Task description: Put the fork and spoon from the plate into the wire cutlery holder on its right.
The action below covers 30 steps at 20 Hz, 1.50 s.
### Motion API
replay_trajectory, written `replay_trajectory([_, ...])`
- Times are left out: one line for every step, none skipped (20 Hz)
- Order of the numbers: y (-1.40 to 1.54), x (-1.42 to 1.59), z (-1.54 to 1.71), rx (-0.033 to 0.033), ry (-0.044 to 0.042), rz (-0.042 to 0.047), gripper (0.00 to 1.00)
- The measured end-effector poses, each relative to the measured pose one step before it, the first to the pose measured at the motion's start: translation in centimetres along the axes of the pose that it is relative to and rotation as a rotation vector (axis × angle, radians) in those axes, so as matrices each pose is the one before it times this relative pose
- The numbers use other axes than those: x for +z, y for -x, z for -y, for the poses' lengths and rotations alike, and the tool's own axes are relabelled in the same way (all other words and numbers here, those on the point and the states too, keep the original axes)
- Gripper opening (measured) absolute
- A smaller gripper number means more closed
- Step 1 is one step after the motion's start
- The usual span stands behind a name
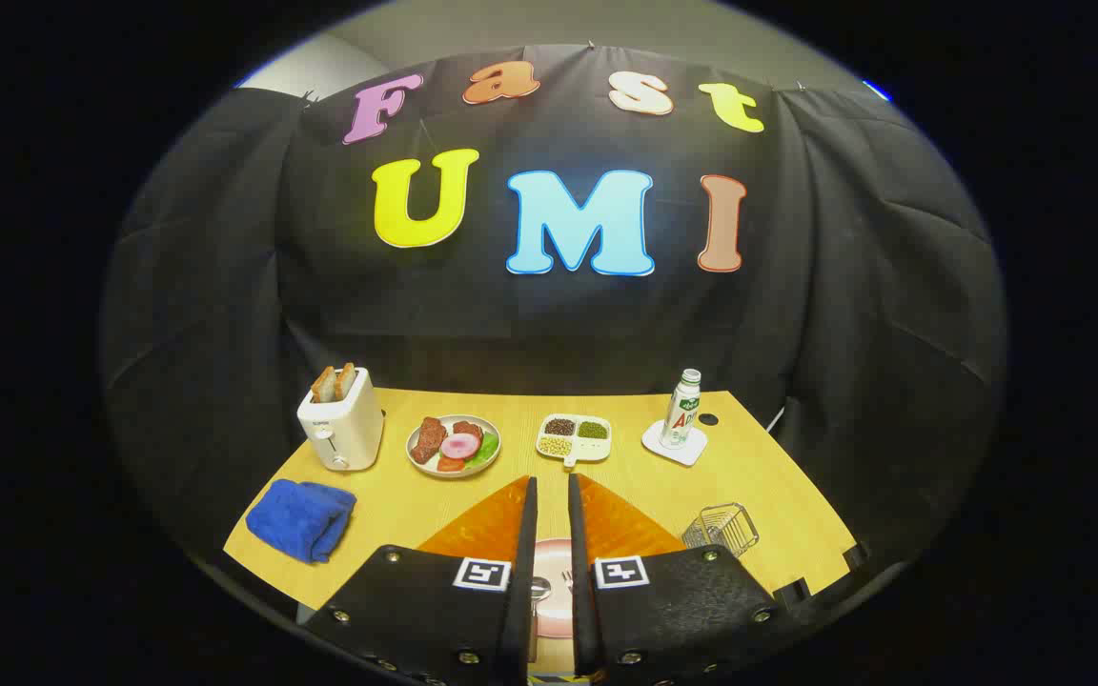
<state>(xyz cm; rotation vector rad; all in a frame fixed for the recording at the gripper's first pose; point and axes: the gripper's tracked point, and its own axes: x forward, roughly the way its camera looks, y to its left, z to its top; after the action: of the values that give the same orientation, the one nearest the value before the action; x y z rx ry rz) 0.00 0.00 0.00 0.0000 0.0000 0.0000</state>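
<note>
My gripper [552, 481] hovers above the near edge of the table, its two black fingers [522, 534] drawn together with only a narrow slit between them and nothing held. Through that slit, below the fingers, I see part of a pink plate [551, 581] with the fork and spoon [541, 589] lying on it; most of the plate is hidden by the gripper body. The plate rests on an orange placemat [625, 524]. The wire cutlery holder [721, 529] stands just right of the mat, beside the right finger, and looks empty.
Beyond the fingers on the wooden table [396, 505] are a white toaster [341, 419] with bread, a plate of food [454, 444], a divided dish of beans [574, 438] and a bottle on a coaster [681, 412]. A blue cloth [303, 517] lies at the left.
</note>
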Motion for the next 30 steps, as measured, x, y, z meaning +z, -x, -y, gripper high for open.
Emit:
replay_trajectory([-0.112, -0.374, 0.189, -0.00766, 0.00550, -0.01737, 0.18])
replay_trajectory([-0.163, -0.581, 0.171, -0.00774, 0.00619, -0.01987, 0.18])
replay_trajectory([-0.124, -0.529, 0.203, -0.00809, 0.00500, -0.02314, 0.18])
replay_trajectory([-0.161, -0.640, 0.172, -0.00516, 0.00324, -0.02200, 0.18])
replay_trajectory([-0.138, -0.538, 0.141, -0.00503, 0.00343, -0.02204, 0.18])
replay_trajectory([-0.241, -0.751, 0.243, -0.00688, 0.00258, -0.02301, 0.18])
replay_trajectory([-0.172, -0.595, 0.254, -0.00672, 0.00402, -0.02107, 0.18])
replay_trajectory([-0.228, -0.746, 0.195, -0.00774, 0.00370, -0.02274, 0.18])
replay_trajectory([-0.221, -0.549, 0.235, -0.00745, 0.00260, -0.02385, 0.18])
replay_trajectory([-0.306, -0.687, 0.147, -0.00535, 0.00310, -0.02201, 0.18])
replay_trajectory([-0.328, -0.739, 0.139, -0.00545, 0.00427, -0.02557, 0.18])
replay_trajectory([-0.374, -0.779, 0.202, -0.00653, 0.00694, -0.03666, 0.18])
replay_trajectory([-0.384, -0.917, 0.126, -0.00479, 0.01139, -0.03791, 0.18])
replay_trajectory([-0.496, -1.099, 0.128, -0.00500, 0.01668, -0.04407, 0.18])
replay_trajectory([-0.461, -0.964, 0.132, -0.00603, 0.02152, -0.04492, 0.18])
replay_trajectory([-0.407, -0.996, 0.094, -0.00323, 0.02313, -0.04196, 0.18])
replay_trajectory([-0.612, -1.033, -0.100, 0.00056, 0.02129, -0.04387, 0.18])
replay_trajectory([-0.587, -0.884, -0.183, 0.00466, 0.01556, -0.04113, 0.18])
replay_trajectory([-0.618, -0.946, -0.003, -0.00069, 0.01176, -0.04137, 0.18])
replay_trajectory([-0.627, -0.878, 0.120, -0.00537, 0.01375, -0.03760, 0.23])
replay_trajectory([-0.605, -0.793, 0.009, -0.00239, 0.01340, -0.03787, 0.25])
replay_trajectory([-0.683, -0.894, -0.063, 0.00110, 0.01567, -0.03718, 0.25])
replay_trajectory([-0.684, -0.890, 0.000, -0.00166, 0.01806, -0.03455, 0.25])
replay_trajectory([-0.547, -0.687, 0.060, 0.00092, 0.01674, -0.03124, 0.25])
replay_trajectory([-0.589, -0.636, -0.052, 0.00423, 0.01179, -0.02754, 0.25])
replay_trajectory([-0.543, -0.374, -0.002, 0.00544, 0.00683, -0.02158, 0.25])
replay_trajectory([-0.673, -0.442, -0.099, 0.00630, 0.00197, -0.01895, 0.25])
replay_trajectory([-0.575, -0.339, -0.039, 0.00535, 0.00239, -0.01761, 0.25])
replay_trajectory([-0.383, -0.336, 0.075, 0.00110, 0.00661, -0.02116, 0.25])
replay_trajectory([-0.705, -0.438, 0.074, 0.00024, 0.00876, -0.01876, 0.25])
